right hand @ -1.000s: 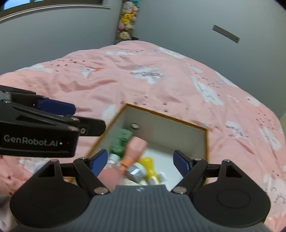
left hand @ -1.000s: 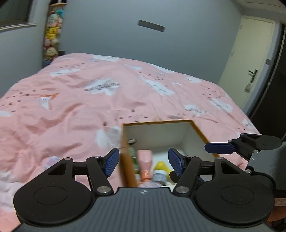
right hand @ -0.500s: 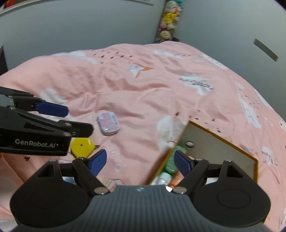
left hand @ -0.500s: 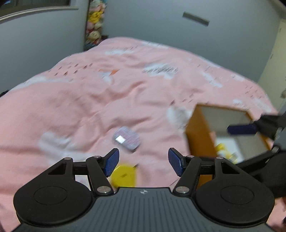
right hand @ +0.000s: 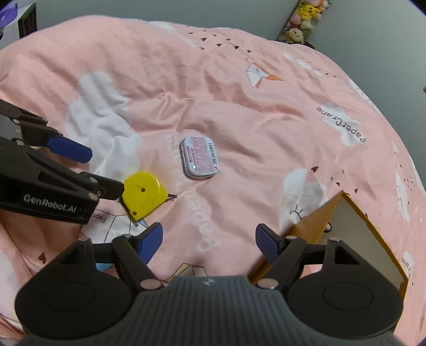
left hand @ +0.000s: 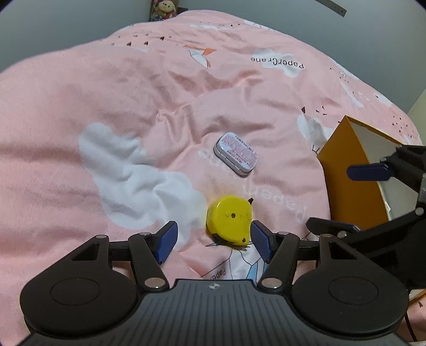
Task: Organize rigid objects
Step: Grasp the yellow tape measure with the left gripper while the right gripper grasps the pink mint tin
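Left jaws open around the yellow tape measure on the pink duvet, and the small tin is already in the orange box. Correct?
Not quite: the small tin is not in the orange box; it lies on the pink duvet, just beyond the yellow tape measure, as the right wrist view shows. The rest holds: the left gripper is open around the tape measure.

We are in a home bedroom: a bed covered by a pink fabric duvet with white cloud and paper-crane prints (left hand: 149, 87) fills both views, plain grey walls (right hand: 159, 10) surround it, and stacked plush toys (right hand: 306, 16) stand in the corner.
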A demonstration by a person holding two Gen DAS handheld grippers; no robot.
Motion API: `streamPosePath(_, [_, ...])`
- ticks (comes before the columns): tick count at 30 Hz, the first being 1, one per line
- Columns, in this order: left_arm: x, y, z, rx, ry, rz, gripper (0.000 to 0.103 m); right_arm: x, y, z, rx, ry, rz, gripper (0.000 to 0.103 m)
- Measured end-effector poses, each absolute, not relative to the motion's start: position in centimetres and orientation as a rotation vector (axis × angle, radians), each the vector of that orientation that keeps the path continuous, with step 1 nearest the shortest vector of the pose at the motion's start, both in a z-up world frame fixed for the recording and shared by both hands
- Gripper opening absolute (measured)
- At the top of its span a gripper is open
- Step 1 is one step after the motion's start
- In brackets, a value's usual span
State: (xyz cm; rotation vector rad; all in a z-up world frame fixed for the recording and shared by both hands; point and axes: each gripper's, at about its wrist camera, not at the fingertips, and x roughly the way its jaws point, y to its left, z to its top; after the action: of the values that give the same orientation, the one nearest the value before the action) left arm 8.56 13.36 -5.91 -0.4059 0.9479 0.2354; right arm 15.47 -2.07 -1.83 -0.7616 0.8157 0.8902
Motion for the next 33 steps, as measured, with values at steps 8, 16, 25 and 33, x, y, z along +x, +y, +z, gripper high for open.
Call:
streamPosePath(8, [9.2,13.9,-6.9,-0.402,0.94,0.222,0.078,16.7,-0.9,-2.9,-0.768,0.849,0.897,0.081])
streamPosePath(16, [11.6,11.7,-8.2,-0.266,0.982,0.174,0.08,18.0,-1.4,-3.8,-0.828,0.845,0.896,0.081])
streamPosePath(25, [14.3,9.3,-10.3,-0.127,1.065,0.218,0.079,20.3,-2.4,-3.3,-0.823,0.834,0.851,0.084])
streamPosePath(33, [14.1,9.5,-10.6,-0.134,1.041,0.221,0.057,19.9,-1.4,-3.8,-0.847,0.829,0.87,0.084])
